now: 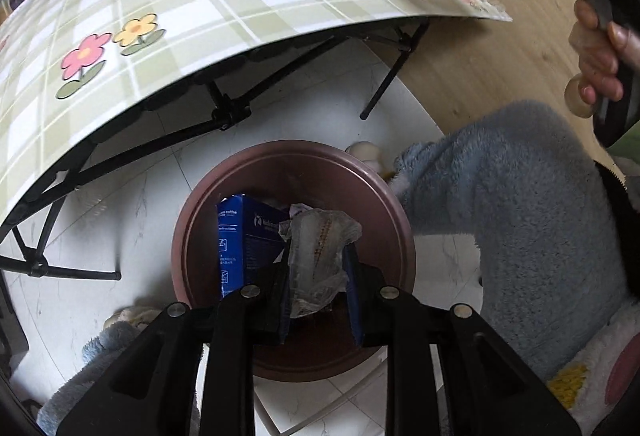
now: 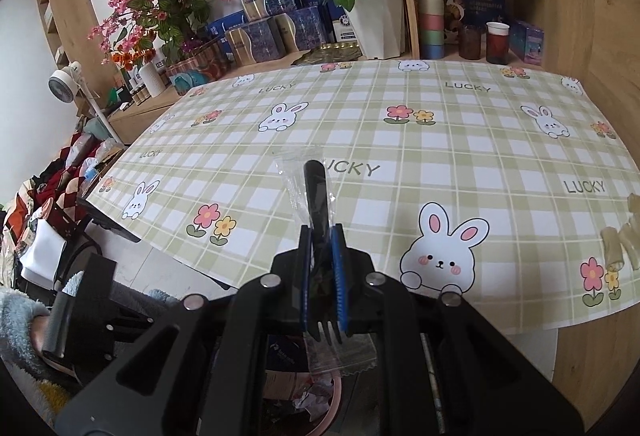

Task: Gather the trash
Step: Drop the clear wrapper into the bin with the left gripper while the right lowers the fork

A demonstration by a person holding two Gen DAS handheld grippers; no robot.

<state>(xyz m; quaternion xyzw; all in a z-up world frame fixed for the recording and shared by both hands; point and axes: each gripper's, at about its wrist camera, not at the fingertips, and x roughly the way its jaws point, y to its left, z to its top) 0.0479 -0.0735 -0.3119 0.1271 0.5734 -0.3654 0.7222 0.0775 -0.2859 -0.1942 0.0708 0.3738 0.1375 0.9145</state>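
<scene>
In the left wrist view, my left gripper [image 1: 318,276] hangs over a brown round bin [image 1: 192,220] on the floor, shut on a crumpled clear wrapper [image 1: 316,248]. A blue box [image 1: 244,236] stands inside the bin, under the wrapper. In the right wrist view, my right gripper [image 2: 322,236] hovers above the near edge of the checked table [image 2: 400,140]. It is shut on a black plastic fork [image 2: 316,192] sealed in a clear sleeve, handle pointing away and tines towards the camera. The bin's rim [image 2: 336,400] and crumpled trash show below it.
The folding table's black legs [image 1: 224,116] stand just beyond the bin. A person's blue fleece clothing [image 1: 520,196] lies right of the bin. Pale yellowish scraps [image 2: 618,248] sit at the table's right edge. Boxes, cups and flower pots [image 2: 372,20] fill the shelf behind.
</scene>
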